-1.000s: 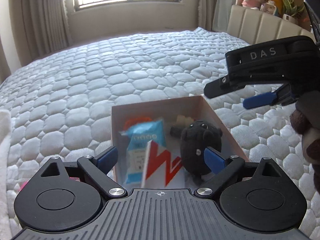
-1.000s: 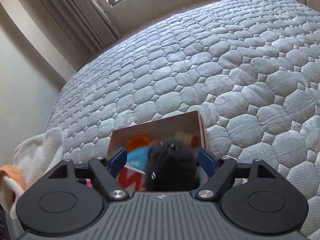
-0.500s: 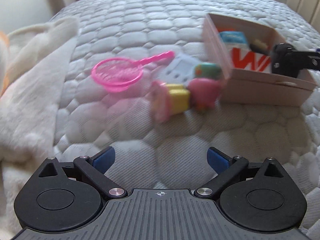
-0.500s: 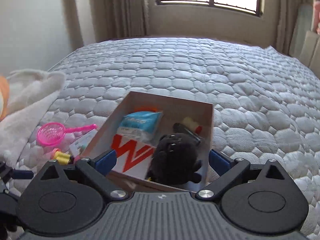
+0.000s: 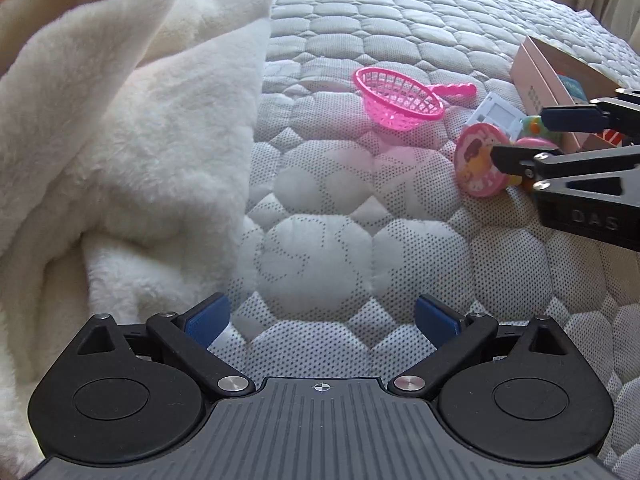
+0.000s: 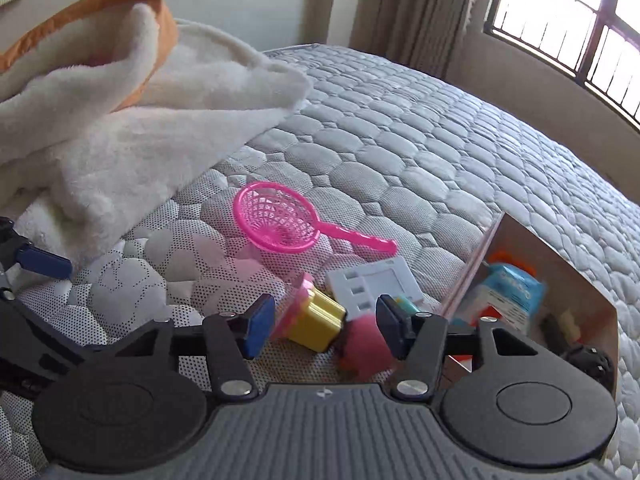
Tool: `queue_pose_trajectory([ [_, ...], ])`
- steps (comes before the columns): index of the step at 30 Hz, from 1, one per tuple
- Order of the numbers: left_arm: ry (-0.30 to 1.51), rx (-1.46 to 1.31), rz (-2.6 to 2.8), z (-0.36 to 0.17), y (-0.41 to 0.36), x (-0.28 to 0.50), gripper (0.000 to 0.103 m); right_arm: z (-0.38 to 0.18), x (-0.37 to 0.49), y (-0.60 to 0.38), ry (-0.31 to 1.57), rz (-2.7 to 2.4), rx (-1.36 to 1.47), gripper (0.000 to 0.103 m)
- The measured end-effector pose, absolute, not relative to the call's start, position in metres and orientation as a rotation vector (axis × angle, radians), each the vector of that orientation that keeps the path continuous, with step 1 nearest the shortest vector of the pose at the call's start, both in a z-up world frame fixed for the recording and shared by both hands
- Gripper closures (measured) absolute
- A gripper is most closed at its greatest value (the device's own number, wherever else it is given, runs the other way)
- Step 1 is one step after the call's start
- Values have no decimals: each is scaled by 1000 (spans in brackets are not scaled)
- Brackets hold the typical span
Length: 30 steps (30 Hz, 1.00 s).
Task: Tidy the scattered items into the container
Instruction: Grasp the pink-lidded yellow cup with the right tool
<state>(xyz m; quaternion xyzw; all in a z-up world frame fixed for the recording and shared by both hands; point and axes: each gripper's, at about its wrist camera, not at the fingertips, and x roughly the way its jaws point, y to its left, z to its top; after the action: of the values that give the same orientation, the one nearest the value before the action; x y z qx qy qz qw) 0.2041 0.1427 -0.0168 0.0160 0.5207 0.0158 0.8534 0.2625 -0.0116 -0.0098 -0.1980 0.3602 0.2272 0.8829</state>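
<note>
The scattered items lie in a small cluster on the quilted bed [image 6: 440, 152], just beside the near wall of the cardboard box [image 6: 560, 276], which sits at about 3 o'clock in the right wrist view and already holds a blue packet [image 6: 516, 284] and other things. The cluster is made up of a pink toy strainer [image 6: 280, 224] at 12 o'clock, a white card [image 6: 372, 284] next to the box, a yellow-and-pink toy [image 6: 316, 320], and a pink rounded toy [image 6: 364, 348] close under the camera. The step in hand looks like the pickup of one of these last pieces: the right hand-held gripper [image 6: 324, 324] is closing, its blue pads on either side of the yellow-and-pink toy and the pink toy but not yet pressing on either, as far as can be seen. The left hand-held gripper [image 5: 320, 316] is spread wide over bare quilt, with nothing between its pads, beside a fluffy white blanket [image 5: 120, 140] at 9 o'clock; the strainer lies well ahead of it at 1 o'clock. The next move calls for the right pads to settle on one toy only, then a lift over the box wall; the left could go on to the strainer.
</note>
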Motion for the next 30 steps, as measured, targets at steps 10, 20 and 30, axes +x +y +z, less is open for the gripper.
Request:
queue_pose_trajectory([
  [10, 1095, 40, 22, -13, 151, 184, 1, -58, 271, 26, 762, 468, -689, 45],
  [20, 1099, 70, -46, -8, 116, 171, 1, -3, 200, -60, 890, 466, -327, 45],
  [30, 1039, 193, -213, -14, 42, 192, 1, -16, 108, -160, 1012, 199, -30, 45],
])
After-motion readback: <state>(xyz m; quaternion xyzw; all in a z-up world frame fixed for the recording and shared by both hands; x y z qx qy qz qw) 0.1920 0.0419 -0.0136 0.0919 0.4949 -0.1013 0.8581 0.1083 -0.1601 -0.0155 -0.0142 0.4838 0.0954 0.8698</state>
